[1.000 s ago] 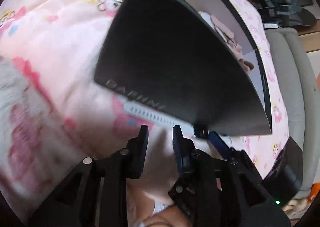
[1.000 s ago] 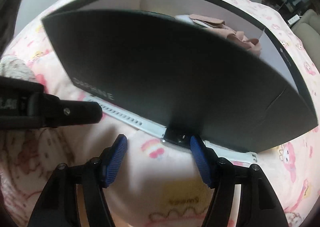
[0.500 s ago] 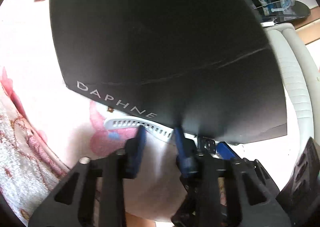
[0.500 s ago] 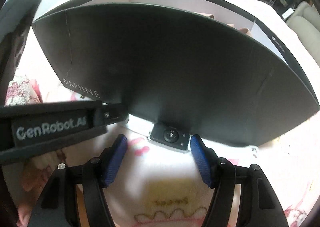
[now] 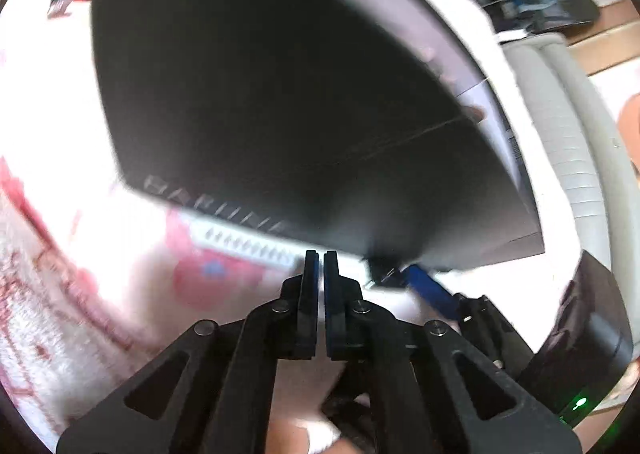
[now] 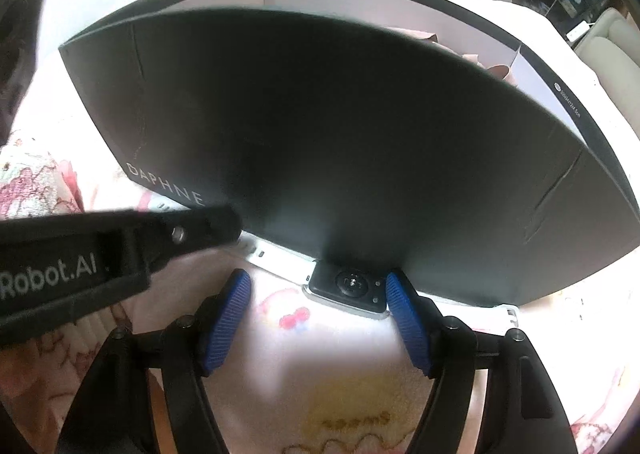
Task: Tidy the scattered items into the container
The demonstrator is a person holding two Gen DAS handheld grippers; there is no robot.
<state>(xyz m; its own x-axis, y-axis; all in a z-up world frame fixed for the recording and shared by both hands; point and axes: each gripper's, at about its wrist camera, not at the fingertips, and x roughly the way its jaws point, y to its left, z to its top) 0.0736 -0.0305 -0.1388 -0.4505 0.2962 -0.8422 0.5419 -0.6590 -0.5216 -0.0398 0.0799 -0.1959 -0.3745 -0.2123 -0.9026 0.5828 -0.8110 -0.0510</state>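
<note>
While a second ago its jaws stood apart, the left gripper (image 5: 320,254) has now closed with nothing between the pads, its tip by the white strap of the watch (image 6: 352,288). That watch lies on the pink blanket (image 6: 340,358), tucked against the bottom edge of the black box (image 6: 320,126). Around the watch face the right gripper (image 6: 318,286) has just been widening, pads clear of it; open blanket lies nearer the camera
</note>
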